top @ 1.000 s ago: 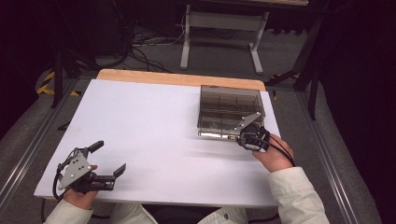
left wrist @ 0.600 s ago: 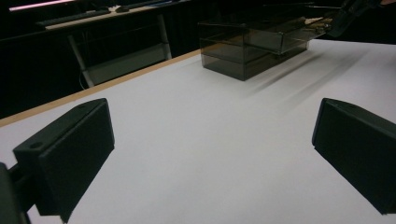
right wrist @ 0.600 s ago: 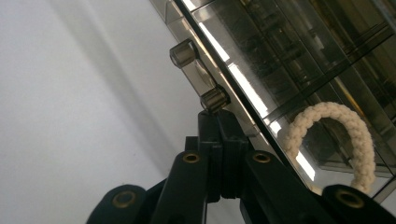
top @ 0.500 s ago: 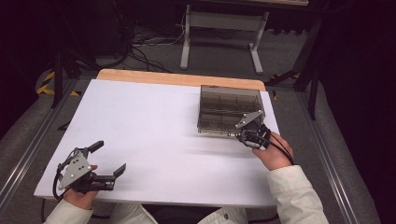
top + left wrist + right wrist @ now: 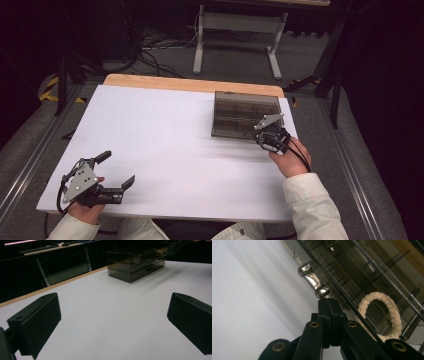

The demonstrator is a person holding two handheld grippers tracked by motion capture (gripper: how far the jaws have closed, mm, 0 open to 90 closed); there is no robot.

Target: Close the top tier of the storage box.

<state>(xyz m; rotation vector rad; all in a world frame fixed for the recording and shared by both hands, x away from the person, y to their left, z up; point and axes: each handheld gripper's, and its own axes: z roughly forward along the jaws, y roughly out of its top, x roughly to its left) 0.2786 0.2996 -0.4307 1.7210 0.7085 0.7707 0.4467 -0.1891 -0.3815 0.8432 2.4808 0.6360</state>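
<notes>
A smoky see-through drawer box (image 5: 240, 114) stands at the table's far right. My right gripper (image 5: 265, 140) is at its front right corner with its jaws shut together and nothing between them. In the right gripper view the gripper's (image 5: 329, 302) closed tips sit right at the lower end of a chrome drawer handle (image 5: 313, 282). A white braided ring (image 5: 384, 311) lies inside behind the clear drawer front. My left gripper (image 5: 116, 169) rests near the front left table edge, open and holding nothing. In the left gripper view that gripper (image 5: 113, 307) faces the box (image 5: 135, 265) across bare table.
The white tabletop (image 5: 165, 135) has a wooden strip (image 5: 190, 84) along its far edge. Beyond it stand a metal stand (image 5: 235, 30) and cables on the floor. Rails run along both sides of the table. The right gripper (image 5: 177, 245) also appears at the left gripper view's top right.
The right gripper has edged slightly toward the box front. The left gripper has stayed where it was.
</notes>
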